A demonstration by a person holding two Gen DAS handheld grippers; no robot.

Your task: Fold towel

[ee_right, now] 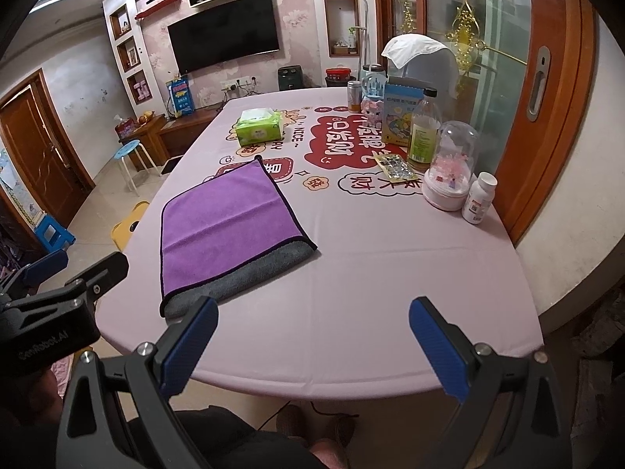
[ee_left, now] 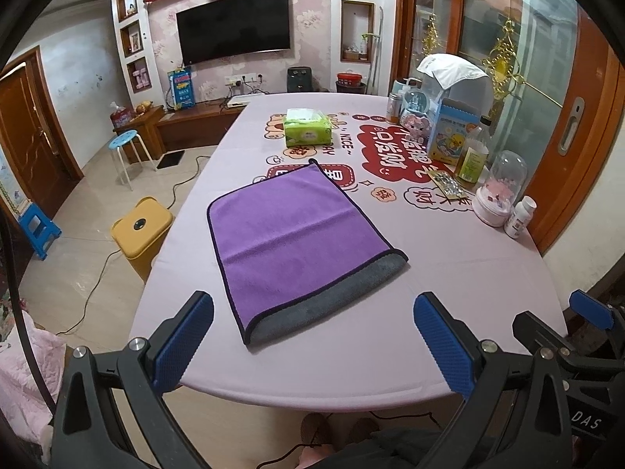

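Towel: a purple towel (ee_left: 297,230) with a dark trim lies flat on the counter (ee_left: 449,273), folded over once so that a grey strip of its underside shows along the near edge (the top layer stops short of the lower one).
Towel position: toward the near left part of the counter, its long sides running away from the cameras; in the right wrist view it (ee_right: 226,226) sits left of centre.
Left tongs: the left tongs (ee_left: 312,336) are spread wide, blue pads apart, nothing between them, held at the near counter edge with the towel's grey strip just ahead.
Right tongs: the right tongs (ee_right: 312,340) are likewise spread and hold nothing, above the near counter edge, to the right of the towel.
Cross views: the right tongs' blue pad shows at the right border of the left wrist view, and part of the left tool shows at the left border of the right wrist view.
Counter cover: pale pink cloth printed with red and white cartoon shapes and characters.
Beyond the towel: a green tissue pack (ee_left: 308,127) stands well apart from it.
Right side of counter: a glass dome (ee_left: 498,189) on a white base, a white pill bottle (ee_left: 519,217) just beside it, a bottle of yellowish liquid (ee_left: 474,156), and a blue carton (ee_left: 449,133) behind.
Floor, left: a yellow bin (ee_left: 140,230) and a blue stool (ee_left: 127,148).
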